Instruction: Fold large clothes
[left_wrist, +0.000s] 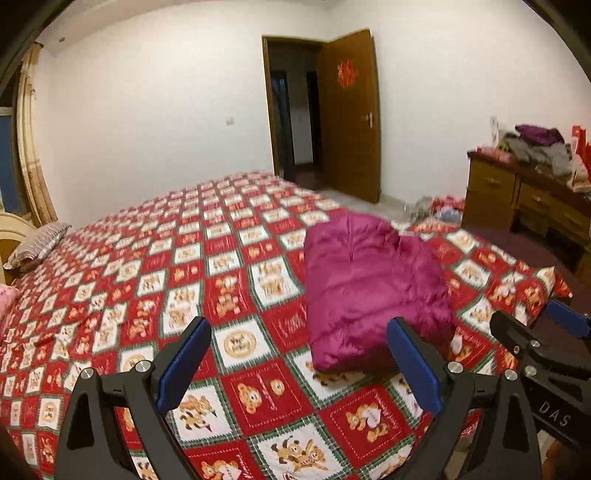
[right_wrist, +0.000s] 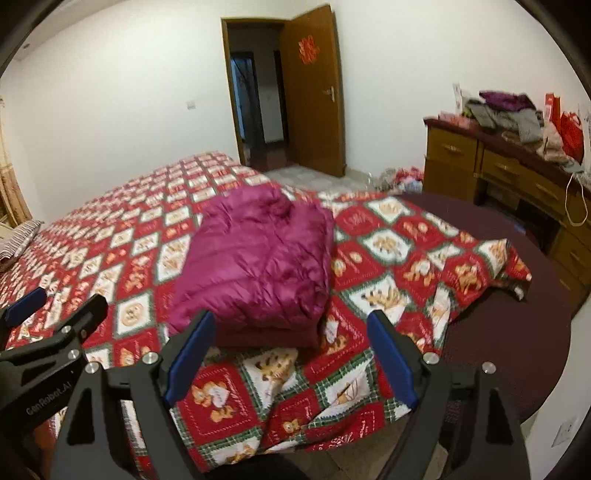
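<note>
1. One magenta puffer jacket (right_wrist: 258, 262) lies folded into a thick bundle on the bedspread (left_wrist: 147, 280), near the foot end of the bed and toward its right side.
2. The left gripper (left_wrist: 299, 363) hangs above the bed's near edge with its two blue-padded fingers spread wide and nothing between them; the jacket's near corner sits just beyond the right-hand finger.
3. The right gripper (right_wrist: 291, 360) is likewise wide open and empty, held just short of the jacket's near edge.
4. The two grippers are side by side, each showing at the margin of the other's view.
5. To the left of the jacket the red, white and green checked bedspread is broad and flat as far as one striped pillow (left_wrist: 37, 245) at the headboard end.
6. On the right the bedspread's corner is rumpled and pulled back, baring a dark maroon mattress (right_wrist: 509, 332) with a rounded edge.
7. Beyond the mattress stands one wooden dresser (right_wrist: 480, 162) with a heap of clothes (right_wrist: 506, 110) on top; the number of pieces cannot be told.
8. One brown door (right_wrist: 314, 92) stands open in the far wall, with tiled floor between it and the bed.
</note>
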